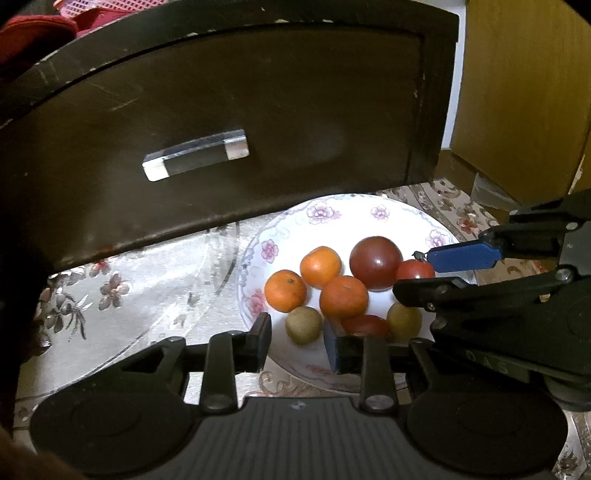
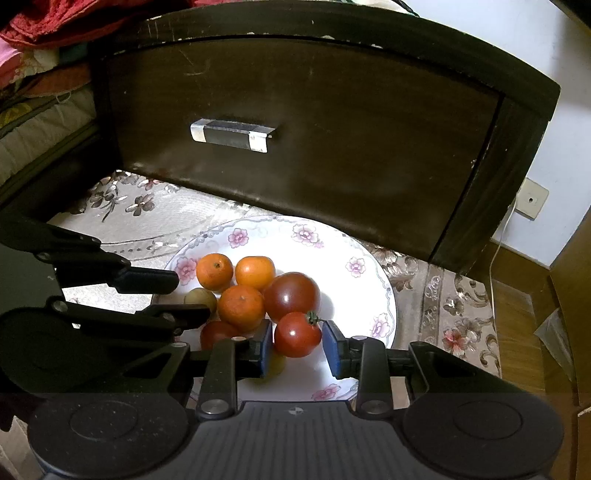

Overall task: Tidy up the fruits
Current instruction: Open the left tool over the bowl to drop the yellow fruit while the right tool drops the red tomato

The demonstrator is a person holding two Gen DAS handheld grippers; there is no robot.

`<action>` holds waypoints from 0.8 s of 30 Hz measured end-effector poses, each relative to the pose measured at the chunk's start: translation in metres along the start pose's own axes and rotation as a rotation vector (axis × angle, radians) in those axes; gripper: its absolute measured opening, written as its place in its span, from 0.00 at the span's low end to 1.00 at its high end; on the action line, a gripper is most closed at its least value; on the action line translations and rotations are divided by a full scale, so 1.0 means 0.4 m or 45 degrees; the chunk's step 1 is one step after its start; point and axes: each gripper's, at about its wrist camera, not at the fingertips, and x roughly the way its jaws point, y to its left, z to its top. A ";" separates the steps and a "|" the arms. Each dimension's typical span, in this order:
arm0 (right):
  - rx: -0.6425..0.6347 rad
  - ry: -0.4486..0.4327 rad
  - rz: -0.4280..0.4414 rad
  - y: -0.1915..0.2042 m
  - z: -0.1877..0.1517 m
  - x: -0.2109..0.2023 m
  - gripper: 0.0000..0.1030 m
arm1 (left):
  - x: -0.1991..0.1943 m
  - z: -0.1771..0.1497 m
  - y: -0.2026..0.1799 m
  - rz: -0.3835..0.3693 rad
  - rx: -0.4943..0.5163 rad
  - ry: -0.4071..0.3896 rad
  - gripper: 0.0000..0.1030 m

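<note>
**Fruit plate inspection: both claws at the plate**

Left claw (image 1: 297,339): jaws stand narrowly apart with a green-brown fruit (image 1: 303,325) lying between them; the pads do not press on it. Right claw (image 2: 297,349): closed on a small red tomato (image 2: 297,334) with a green stalk, one blue pad on each side. Letters "D A S" can be read on the right claw's body.

Surface: a glossy cloth with a floral pattern (image 1: 147,280) lies under both claws. A white plate with pink flowers on its rim (image 2: 332,236) rests on it and holds all the fruit.

Just beyond the claws' tips:
- three oranges (image 1: 320,266), touching one another
- a large dark red tomato (image 1: 376,263), beside the oranges
- a second red tomato (image 1: 365,325) and a yellowish fruit (image 1: 404,321), close to the left claw's right finger

Farther ahead, a dark wooden drawer front (image 1: 258,110), scuffed, with a metal handle (image 1: 195,155), blocks the view beyond the plate.

Room: to the right claw's right are a wooden floor (image 2: 517,325), a white wall with a socket (image 2: 532,199) and a white cable (image 2: 498,243). Red fabric (image 2: 55,18) lies at far left.
</note>
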 end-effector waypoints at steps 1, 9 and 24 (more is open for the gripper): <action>-0.002 -0.002 0.001 0.002 0.000 -0.001 0.28 | -0.004 0.000 0.003 0.004 -0.005 -0.003 0.36; -0.014 -0.030 0.006 0.009 0.001 -0.026 0.33 | -0.042 -0.001 0.011 0.035 -0.031 -0.025 0.38; -0.016 -0.068 -0.013 0.020 -0.006 -0.073 0.36 | -0.123 -0.012 0.018 0.083 -0.102 -0.069 0.52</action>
